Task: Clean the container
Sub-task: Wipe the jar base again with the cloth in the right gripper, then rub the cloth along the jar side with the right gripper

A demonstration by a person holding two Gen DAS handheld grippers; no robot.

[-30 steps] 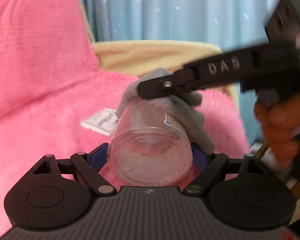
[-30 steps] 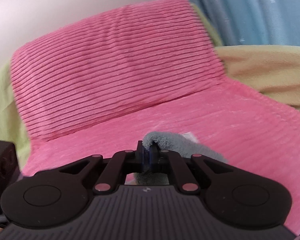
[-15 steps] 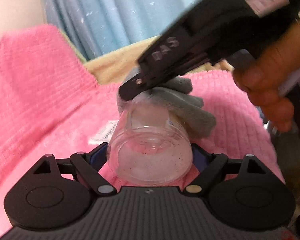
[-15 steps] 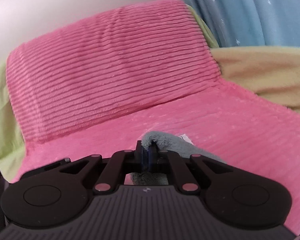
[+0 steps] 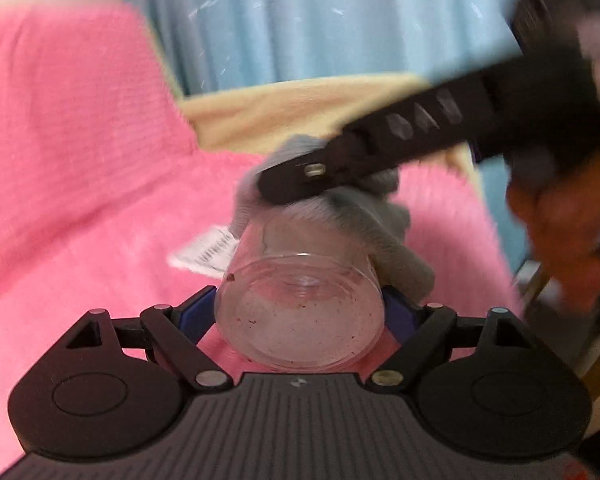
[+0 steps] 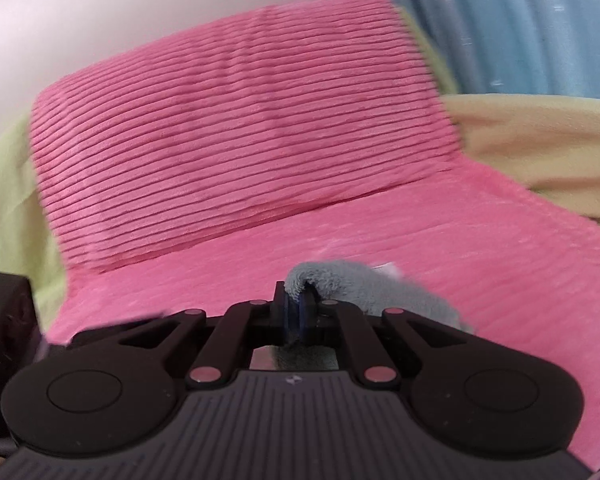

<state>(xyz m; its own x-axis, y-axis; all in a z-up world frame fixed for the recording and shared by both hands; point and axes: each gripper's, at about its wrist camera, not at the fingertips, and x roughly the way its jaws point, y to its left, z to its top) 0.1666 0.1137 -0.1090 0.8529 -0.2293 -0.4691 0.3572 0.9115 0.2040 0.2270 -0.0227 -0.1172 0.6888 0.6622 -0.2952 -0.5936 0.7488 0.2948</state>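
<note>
My left gripper fingers clamp the clear speckled container, above the pink blanket | my right gripper fingers pinch a grey cloth, pressed onto the container's far end.

My left wrist camera looks forward along its fingers, very close to the jar, toward the blue curtain. My right wrist camera faces the pink cushion from close above the bedding. Both views share the grey cloth, pink blanket and curtain.
</note>
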